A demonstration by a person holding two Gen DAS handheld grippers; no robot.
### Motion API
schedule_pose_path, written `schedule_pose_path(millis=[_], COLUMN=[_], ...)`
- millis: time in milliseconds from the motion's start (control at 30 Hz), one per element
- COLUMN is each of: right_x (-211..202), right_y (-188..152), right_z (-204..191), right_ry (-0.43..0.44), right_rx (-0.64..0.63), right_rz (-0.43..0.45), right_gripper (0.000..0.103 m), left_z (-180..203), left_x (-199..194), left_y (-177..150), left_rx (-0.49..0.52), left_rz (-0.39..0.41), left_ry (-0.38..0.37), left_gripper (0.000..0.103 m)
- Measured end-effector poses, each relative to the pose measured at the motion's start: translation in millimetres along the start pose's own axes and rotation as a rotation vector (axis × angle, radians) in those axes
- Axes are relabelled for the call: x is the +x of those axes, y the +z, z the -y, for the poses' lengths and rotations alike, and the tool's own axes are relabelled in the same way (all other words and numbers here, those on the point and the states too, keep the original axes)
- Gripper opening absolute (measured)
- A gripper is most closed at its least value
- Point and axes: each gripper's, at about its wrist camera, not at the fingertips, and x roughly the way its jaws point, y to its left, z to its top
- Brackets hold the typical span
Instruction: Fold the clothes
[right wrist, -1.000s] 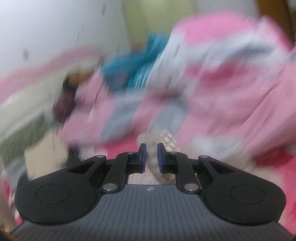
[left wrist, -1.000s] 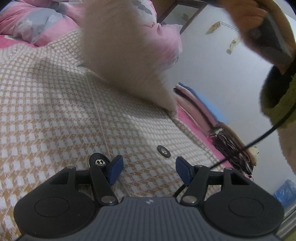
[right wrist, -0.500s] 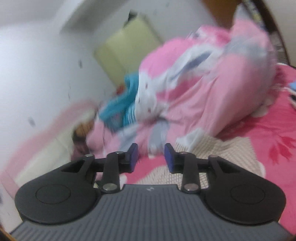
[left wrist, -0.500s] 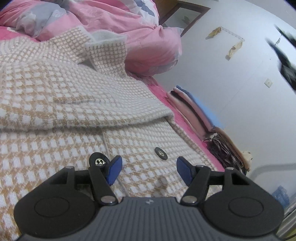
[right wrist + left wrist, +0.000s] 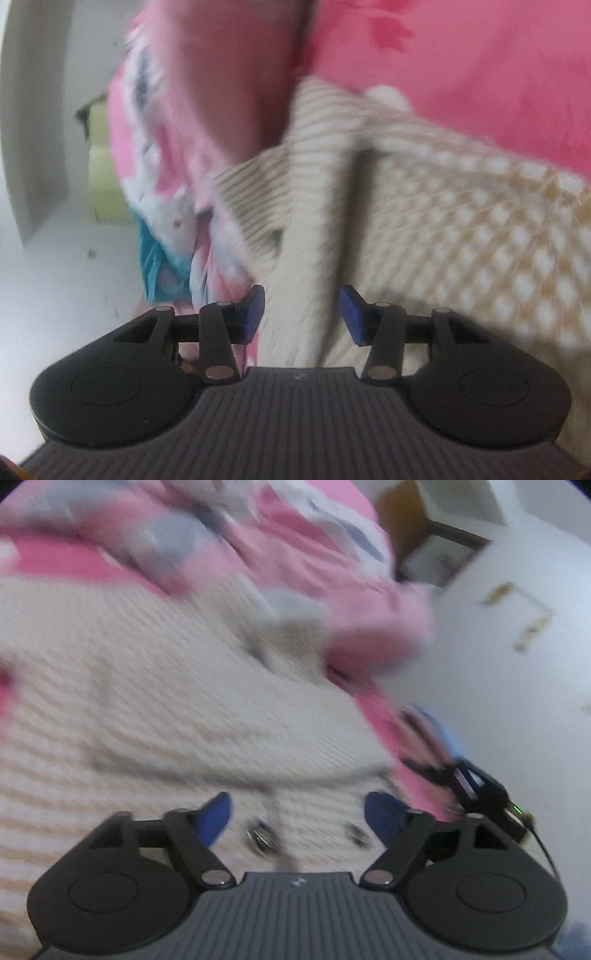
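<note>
Knit cardigan [image 5: 424, 221] edge between right gripper [image 5: 301, 314] jaws just spreading, untouched; left gripper [image 5: 297, 812] spreading, empty; fold may slump, snagging buttons [image 5: 260, 836].

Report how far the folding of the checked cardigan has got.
Done: one part of the checked cardigan already lies folded across its body. In hand: nothing; the left gripper and right gripper have just been opening, the right straddling a cream fold unpinched. Left: the remaining folds; the buttons still show.
</note>
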Motion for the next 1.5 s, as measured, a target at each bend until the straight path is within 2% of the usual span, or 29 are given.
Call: schedule_pose_path(millis=[100, 167, 300, 400, 500, 567, 600, 633, 667, 733, 833, 933, 1000, 1100, 1167, 1200, 1300, 1333, 1367, 1400, 1433, 1500], right_x=[4, 5, 5, 8, 11, 12, 13, 14, 14, 14, 13, 12, 12, 12, 12, 12, 12, 12, 12, 12, 12, 12], right_y=[3, 5, 9, 8, 6, 5, 5, 5, 4, 5, 6, 6, 6, 6, 7, 7, 8, 8, 8, 8, 8, 8], right_z=[15, 22, 29, 27, 23, 22, 21, 21, 20, 22, 24, 25, 25, 25, 25, 25, 25, 25, 25, 25, 25, 26], right_ry=[0.077, 0.126, 0.182, 0.183, 0.168, 0.164, 0.164, 0.164, 0.164, 0.17, 0.182, 0.187, 0.188, 0.19, 0.19, 0.191, 0.19, 0.189, 0.189, 0.188, 0.188, 0.187], right_rx=[0.02, 0.023, 0.048, 0.027, -0.015, -0.035, -0.042, -0.05, -0.056, -0.055, -0.049, -0.053, -0.058, -0.066, -0.071, -0.073, -0.076, -0.077, -0.078, -0.078, -0.079, -0.08], right_rz=[-0.005, -0.014, -0.02, -0.013, 0.0, 0.006, 0.01, 0.014, 0.017, 0.02, 0.019, 0.016, 0.015, 0.013, 0.009, 0.007, 0.003, 0.002, 0.002, 0.001, 0.0, -0.002], right_gripper=[0.042, 0.042, 0.043, 0.042, 0.042, 0.042, 0.042, 0.042, 0.042, 0.042, 0.042, 0.042, 0.042, 0.042, 0.042, 0.042, 0.042, 0.042, 0.042, 0.042, 0.042, 0.042], left_z=[-8, -12, -12, -8, -15, -13, -13, -14, -15, -17, -8, 6, 13, 3, -20, -30, -37, -34, -33, -32, -31, -26], left_x=[-6, -2, 9, 29, 44, 51, 52, 54, 55, 58, 62, 58, 59, 76, 102, 111, 107, 104, 101, 96, 89, 76], left_y=[11, 19, 30, 34, 35, 37, 40, 42, 45, 53, 76, 106, 122, 129, 121, 115, 104, 103, 104, 104, 103, 102], left_rx=[0.0, 0.009, 0.046, 0.137, 0.138, 0.149, 0.149, 0.146, 0.142, 0.133, 0.17, 0.22, 0.24, 0.231, 0.214, 0.204, 0.217, 0.224, 0.222, 0.218, 0.214, 0.222], left_rz=[0.038, 0.05, 0.089, 0.057, 0.026, 0.039, 0.038, 0.038, 0.038, 0.037, 0.085, 0.191, 0.233, 0.181, 0.055, 0.011, 0.043, 0.046, 0.043, 0.045, 0.05, 0.083], left_ry=[0.078, 0.171, 0.297, 0.39, 0.418, 0.409, 0.401, 0.399, 0.398, 0.403, 0.429, 0.427, 0.431, 0.477, 0.537, 0.556, 0.544, 0.547, 0.56, 0.578, 0.601, 0.624], left_gripper=[0.084, 0.083, 0.084, 0.084, 0.079, 0.064, 0.062, 0.054, 0.037, 0.019, 0.016, 0.015, 0.015, 0.016, 0.017, 0.02, 0.027, 0.036, 0.049, 0.054, 0.057, 0.057])
